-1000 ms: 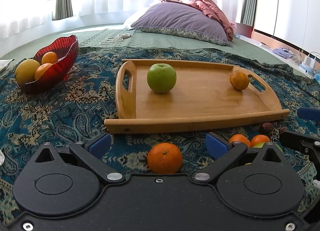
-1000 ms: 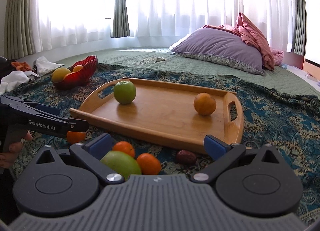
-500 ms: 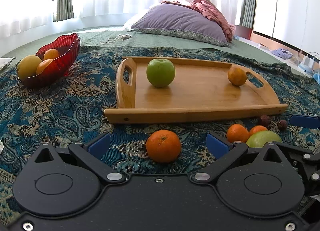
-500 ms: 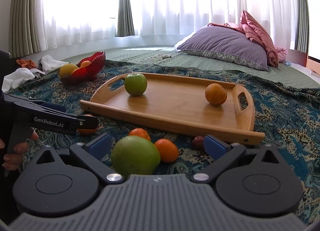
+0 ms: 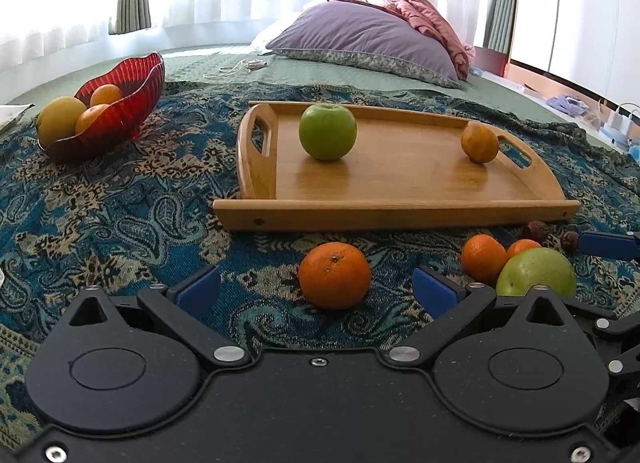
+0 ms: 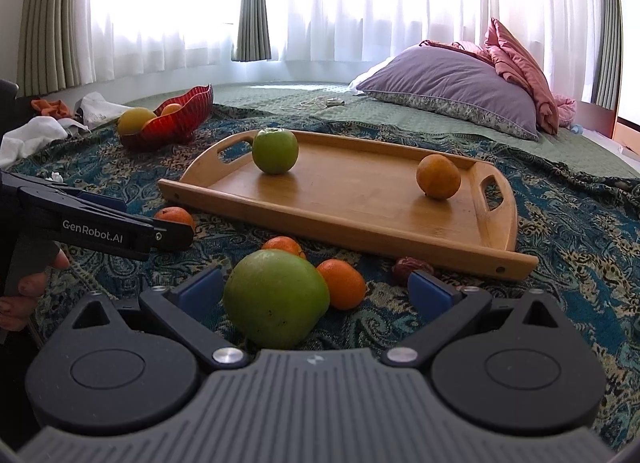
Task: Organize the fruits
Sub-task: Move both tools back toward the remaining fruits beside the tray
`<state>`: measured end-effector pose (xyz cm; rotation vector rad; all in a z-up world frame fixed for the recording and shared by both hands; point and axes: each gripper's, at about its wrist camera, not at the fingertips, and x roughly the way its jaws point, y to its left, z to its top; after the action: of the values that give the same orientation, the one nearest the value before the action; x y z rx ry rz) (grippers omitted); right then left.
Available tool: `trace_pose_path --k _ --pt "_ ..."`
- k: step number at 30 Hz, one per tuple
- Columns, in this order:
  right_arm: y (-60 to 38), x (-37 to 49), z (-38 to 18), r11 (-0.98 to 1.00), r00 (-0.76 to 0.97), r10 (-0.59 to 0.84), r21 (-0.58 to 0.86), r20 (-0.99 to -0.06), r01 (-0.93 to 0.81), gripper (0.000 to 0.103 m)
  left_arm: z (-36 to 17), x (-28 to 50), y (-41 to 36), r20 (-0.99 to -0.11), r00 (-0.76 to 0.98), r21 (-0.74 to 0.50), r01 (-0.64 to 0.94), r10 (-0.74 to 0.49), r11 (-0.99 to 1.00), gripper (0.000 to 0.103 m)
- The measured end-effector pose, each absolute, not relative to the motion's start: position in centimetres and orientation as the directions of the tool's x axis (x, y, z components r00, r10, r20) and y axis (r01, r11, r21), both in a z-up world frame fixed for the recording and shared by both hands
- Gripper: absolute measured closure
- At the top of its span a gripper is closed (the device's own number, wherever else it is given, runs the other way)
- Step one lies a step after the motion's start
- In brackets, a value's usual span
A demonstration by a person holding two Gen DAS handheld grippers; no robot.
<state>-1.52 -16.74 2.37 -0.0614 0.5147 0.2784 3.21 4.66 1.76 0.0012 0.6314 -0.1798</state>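
Observation:
A wooden tray (image 5: 400, 199) (image 6: 352, 207) lies on the patterned cloth and holds a green apple (image 5: 327, 131) (image 6: 275, 151) and an orange (image 5: 479, 142) (image 6: 438, 176). My left gripper (image 5: 318, 287) is open, its blue pads either side of a loose orange (image 5: 334, 275) (image 6: 176, 218) on the cloth. My right gripper (image 6: 316, 291) is open too, with a big green fruit (image 6: 276, 299) (image 5: 536, 271) between its pads, nearer the left one. Two small oranges (image 6: 343, 283) (image 5: 483, 258) and dark dates (image 6: 406, 267) (image 5: 537, 229) lie just beyond it.
A red glass bowl (image 5: 132, 103) (image 6: 188, 111) with several fruits stands at the far left. Behind the tray are a purple pillow (image 5: 372, 43) and pink bedding. White cloths (image 6: 36, 135) lie at the left edge. A hand (image 6: 24, 295) holds the left gripper.
Both grippers have drawn back and risen a little. The loose orange and the big green fruit now show more fully between their pads. Both stay open.

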Motion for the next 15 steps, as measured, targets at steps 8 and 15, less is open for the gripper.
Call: trace_pose_path --k 8,15 --pt "-16.21 -1.55 2.06 0.960 0.839 0.236 -0.018 -0.490 -0.280 0.000 1.18 3.11 4.46 -0.592 0.788 -0.055 0.170 -0.170 0.984 0.001" --pt "-16.14 -1.83 1.79 0.963 0.842 0.229 -0.014 -0.489 -0.270 0.000 1.00 3.06 4.49 -0.590 0.789 -0.060 0.169 -0.171 0.984 0.002"
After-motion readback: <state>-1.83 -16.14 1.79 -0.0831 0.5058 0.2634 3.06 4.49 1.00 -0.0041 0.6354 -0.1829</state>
